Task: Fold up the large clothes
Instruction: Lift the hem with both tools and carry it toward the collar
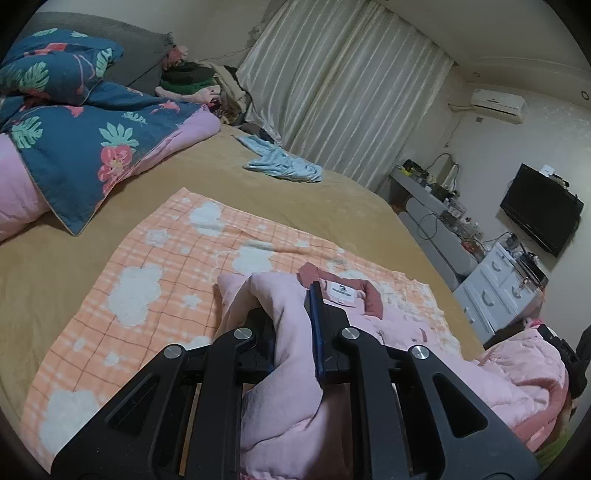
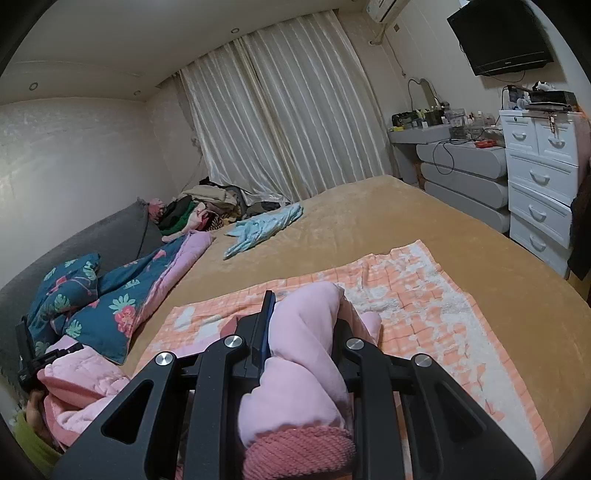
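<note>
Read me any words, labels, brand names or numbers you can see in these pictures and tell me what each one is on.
Nothing can be read for sure.
White neck label inside the pink jacket: dark logo and a line of print, too small and blurred to read.
TV on the wall: small mark on the lower frame, too small to read.
Air conditioner: a dark strip, no legible brand.
Dresser clutter: any labels too small.
</note>
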